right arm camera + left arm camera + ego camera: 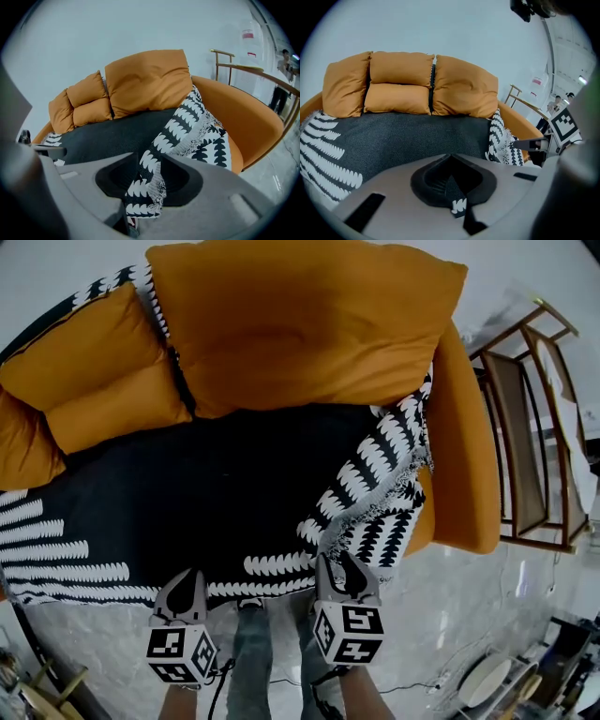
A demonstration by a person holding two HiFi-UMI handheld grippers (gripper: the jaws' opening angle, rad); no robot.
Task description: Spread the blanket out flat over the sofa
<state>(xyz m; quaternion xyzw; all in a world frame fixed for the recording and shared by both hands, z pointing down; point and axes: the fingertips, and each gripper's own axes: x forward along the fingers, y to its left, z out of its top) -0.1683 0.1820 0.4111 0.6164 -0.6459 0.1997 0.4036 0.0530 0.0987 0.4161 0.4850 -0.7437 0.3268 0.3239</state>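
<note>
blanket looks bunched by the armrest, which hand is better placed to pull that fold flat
Right. The folded blanket strip lies between the open fingers of the right gripper, likely ready to pull; the left gripper is shut on the front edge.

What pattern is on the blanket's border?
The blanket border has white, jagged, leaf-like stripes on black; the head view shows it best.
</note>
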